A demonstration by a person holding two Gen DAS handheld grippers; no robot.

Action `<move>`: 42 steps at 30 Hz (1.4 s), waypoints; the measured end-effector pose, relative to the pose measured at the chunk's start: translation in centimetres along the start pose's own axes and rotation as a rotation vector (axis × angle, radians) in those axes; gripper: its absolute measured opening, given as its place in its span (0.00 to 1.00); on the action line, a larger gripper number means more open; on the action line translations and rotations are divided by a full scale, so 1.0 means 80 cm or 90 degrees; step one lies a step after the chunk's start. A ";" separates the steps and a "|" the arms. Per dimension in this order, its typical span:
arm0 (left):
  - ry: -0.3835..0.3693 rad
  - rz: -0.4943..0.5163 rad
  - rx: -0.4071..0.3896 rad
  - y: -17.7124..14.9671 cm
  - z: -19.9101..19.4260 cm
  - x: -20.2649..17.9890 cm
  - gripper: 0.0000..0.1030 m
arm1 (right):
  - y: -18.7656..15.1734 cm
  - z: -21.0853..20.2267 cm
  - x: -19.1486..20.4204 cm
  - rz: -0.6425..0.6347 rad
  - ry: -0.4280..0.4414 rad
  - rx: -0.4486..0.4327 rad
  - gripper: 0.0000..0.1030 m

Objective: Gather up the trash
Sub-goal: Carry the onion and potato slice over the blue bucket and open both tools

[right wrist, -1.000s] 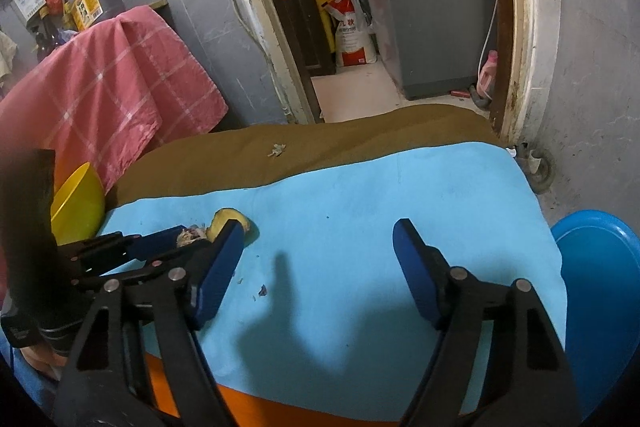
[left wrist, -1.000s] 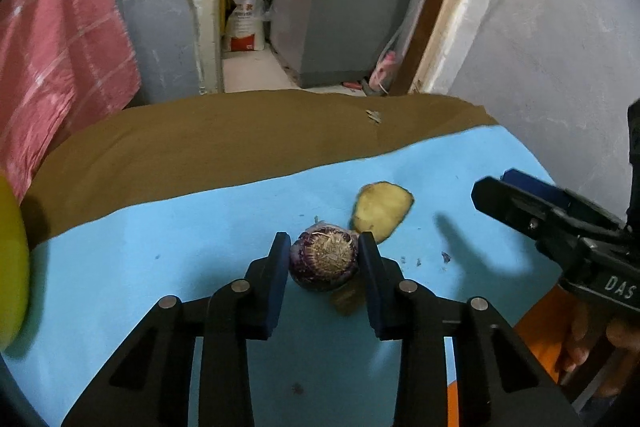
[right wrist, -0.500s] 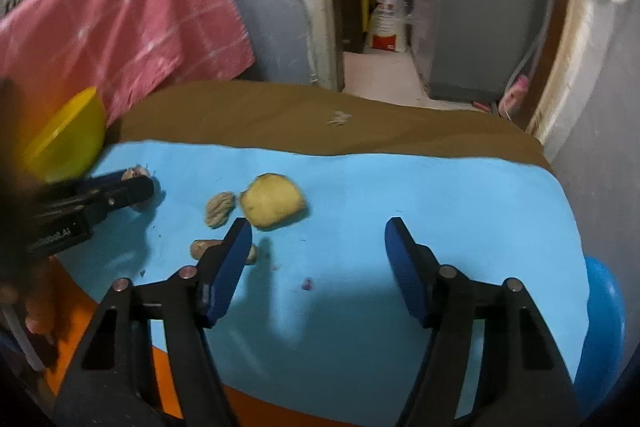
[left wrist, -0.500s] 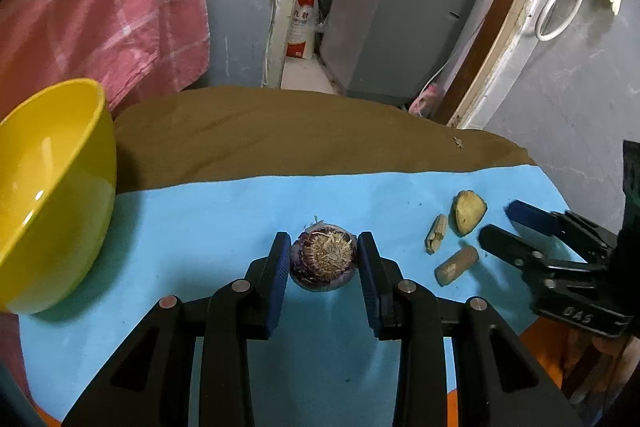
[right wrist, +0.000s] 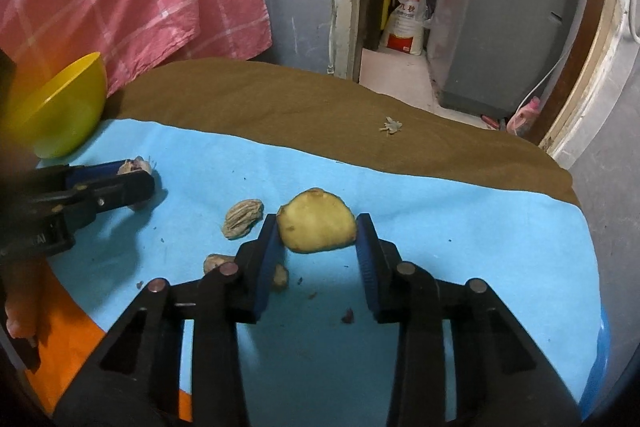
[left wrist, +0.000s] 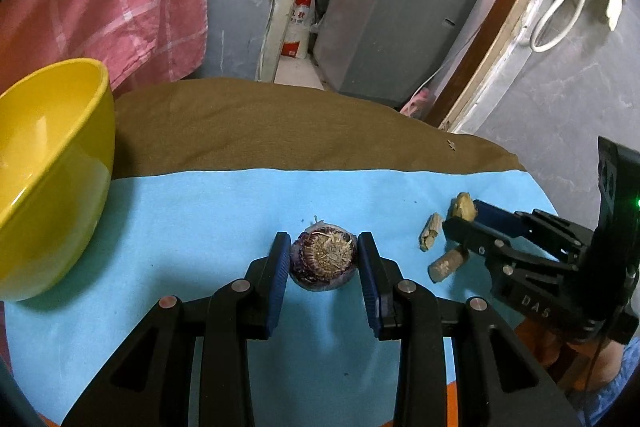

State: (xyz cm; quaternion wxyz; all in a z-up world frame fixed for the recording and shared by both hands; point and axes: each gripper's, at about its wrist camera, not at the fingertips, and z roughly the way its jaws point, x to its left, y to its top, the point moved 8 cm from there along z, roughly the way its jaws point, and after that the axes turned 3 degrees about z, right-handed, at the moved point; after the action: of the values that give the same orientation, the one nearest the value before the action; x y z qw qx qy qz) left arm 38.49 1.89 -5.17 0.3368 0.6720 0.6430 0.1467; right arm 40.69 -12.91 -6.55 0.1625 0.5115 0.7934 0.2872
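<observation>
My left gripper [left wrist: 324, 241] is shut on a purple onion end [left wrist: 323, 261], root side facing the camera, just above the blue cloth [left wrist: 192, 227]. In the right wrist view the left gripper [right wrist: 138, 177] shows at the left with the onion end [right wrist: 136, 165] at its tips. My right gripper [right wrist: 317, 223] straddles a yellow potato slice [right wrist: 316, 227] that lies on the cloth. Its jaws are closing, and the pads stand right at the slice's edges without visibly pressing. From the left wrist view the right gripper [left wrist: 464, 217] is at the far right around that slice [left wrist: 462, 205].
A yellow bowl [left wrist: 52, 179] stands at the left edge of the cloth. A ridged scrap [right wrist: 242, 217] and a brown stub [right wrist: 216, 263] lie left of the slice. A small scrap [right wrist: 391, 125] sits on the brown cloth behind. A blue tub [right wrist: 602, 339] is low on the right.
The left gripper carried the onion end leftward, bringing the yellow bowl into view. The right gripper moved over the potato slice and its jaws narrowed around it.
</observation>
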 end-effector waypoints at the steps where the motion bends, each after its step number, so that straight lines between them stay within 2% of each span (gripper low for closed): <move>1: 0.001 0.005 -0.003 -0.002 -0.001 0.000 0.28 | 0.001 -0.001 0.000 0.004 -0.002 -0.005 0.56; 5: 0.007 0.020 -0.037 -0.005 -0.014 -0.010 0.28 | 0.009 -0.019 -0.005 0.021 -0.001 -0.051 0.56; 10: -0.002 0.034 -0.132 0.004 -0.052 -0.032 0.28 | 0.015 -0.078 -0.014 0.049 -0.002 -0.173 0.56; 22: -0.047 0.053 -0.315 0.014 -0.133 -0.124 0.28 | -0.010 -0.225 -0.030 0.053 -0.079 -0.393 0.56; 30: -0.088 0.113 -0.370 0.012 -0.162 -0.200 0.28 | -0.041 -0.299 -0.057 0.060 -0.174 -0.479 0.56; 36: -0.130 0.153 -0.375 0.003 -0.162 -0.264 0.28 | -0.077 -0.344 -0.098 0.089 -0.232 -0.506 0.56; 42: -0.162 0.189 -0.358 -0.009 -0.149 -0.322 0.28 | -0.106 -0.365 -0.143 0.140 -0.277 -0.501 0.56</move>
State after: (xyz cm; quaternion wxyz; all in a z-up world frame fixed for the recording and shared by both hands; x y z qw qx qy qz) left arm 27.11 -19.83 9.17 0.5616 0.6518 0.4256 0.2806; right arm 23.34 -34.40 10.64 0.4757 0.5402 0.5126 0.4682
